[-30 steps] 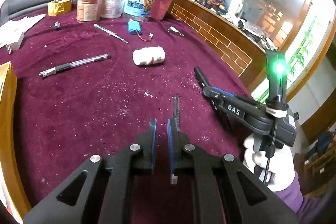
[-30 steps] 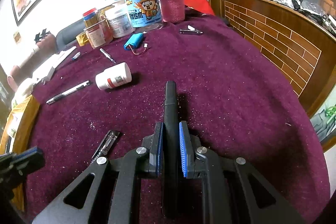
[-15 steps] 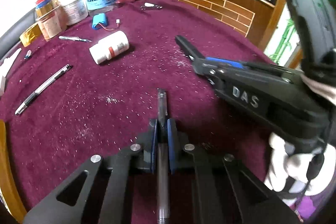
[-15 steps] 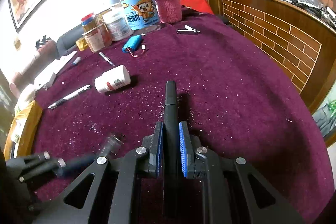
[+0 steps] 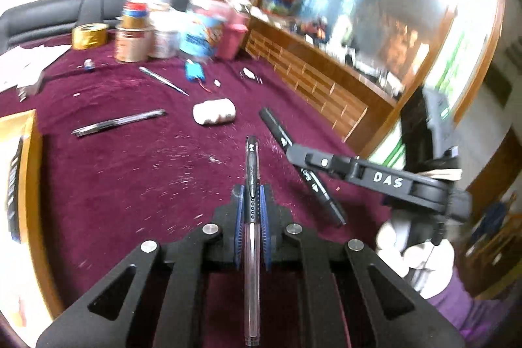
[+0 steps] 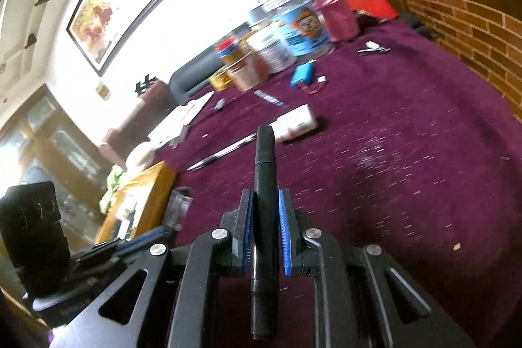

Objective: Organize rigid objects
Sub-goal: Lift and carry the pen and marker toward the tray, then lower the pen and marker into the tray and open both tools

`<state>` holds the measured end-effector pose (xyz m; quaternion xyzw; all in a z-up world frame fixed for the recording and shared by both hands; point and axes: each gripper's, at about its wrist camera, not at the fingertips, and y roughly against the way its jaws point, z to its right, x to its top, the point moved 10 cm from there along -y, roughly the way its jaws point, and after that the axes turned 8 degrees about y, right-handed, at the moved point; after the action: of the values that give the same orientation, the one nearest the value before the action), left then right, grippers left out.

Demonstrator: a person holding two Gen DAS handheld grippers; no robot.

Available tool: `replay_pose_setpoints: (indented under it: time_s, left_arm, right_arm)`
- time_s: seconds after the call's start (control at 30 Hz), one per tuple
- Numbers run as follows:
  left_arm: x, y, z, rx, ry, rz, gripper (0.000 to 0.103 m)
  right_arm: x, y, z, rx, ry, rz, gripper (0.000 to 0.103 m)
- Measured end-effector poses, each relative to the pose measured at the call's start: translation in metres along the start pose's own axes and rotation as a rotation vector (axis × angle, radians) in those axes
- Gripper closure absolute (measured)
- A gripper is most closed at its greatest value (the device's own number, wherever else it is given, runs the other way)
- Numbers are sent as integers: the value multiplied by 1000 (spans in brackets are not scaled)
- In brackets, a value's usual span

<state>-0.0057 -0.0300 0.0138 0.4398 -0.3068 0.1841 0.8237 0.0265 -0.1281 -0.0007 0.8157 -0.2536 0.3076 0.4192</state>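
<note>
My left gripper (image 5: 251,201) is shut on a clear gel pen (image 5: 252,172) with a black cap, held above the maroon tablecloth (image 5: 130,172). My right gripper (image 6: 265,207) is shut on a black marker (image 6: 265,158), lifted off the cloth; it also shows at the right of the left wrist view (image 5: 305,163), where the marker (image 5: 277,132) points up-left. A second gel pen (image 5: 119,122), a white bottle (image 5: 214,114) on its side, a silver pen (image 5: 163,80) and a blue battery pack (image 5: 195,72) lie on the cloth.
Jars, tins and a gold tape roll (image 5: 89,36) stand in a cluster at the table's far edge. A yellow box (image 5: 18,185) sits at the left. A nail clipper (image 6: 373,48) lies far right. A wooden brick-pattern counter (image 6: 473,31) borders the right side.
My left gripper closed on the gel pen and lifted it off the cloth. Both grippers have risen and swung, so the views are blurred. The right gripper keeps hold of the marker.
</note>
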Motion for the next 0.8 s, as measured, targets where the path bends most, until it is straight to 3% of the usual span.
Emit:
replay_pose_setpoints:
  time_s: [0.27, 0.43, 0.57, 0.8]
  left_arm:
    - [1, 108, -80, -60, 228, 170, 96]
    - [-18, 170, -151, -12, 369, 261, 96]
    - [-38, 191, -202, 20, 492, 280, 96]
    - [-63, 186, -273, 98, 655, 252, 96]
  right_arm:
    - [-12, -26, -95, 169, 62, -93, 90]
    - [-29, -59, -169, 282, 115, -193, 90]
    - [-55, -94, -226, 343, 164, -292, 89]
    - [-108, -148, -287, 392, 192, -453, 89]
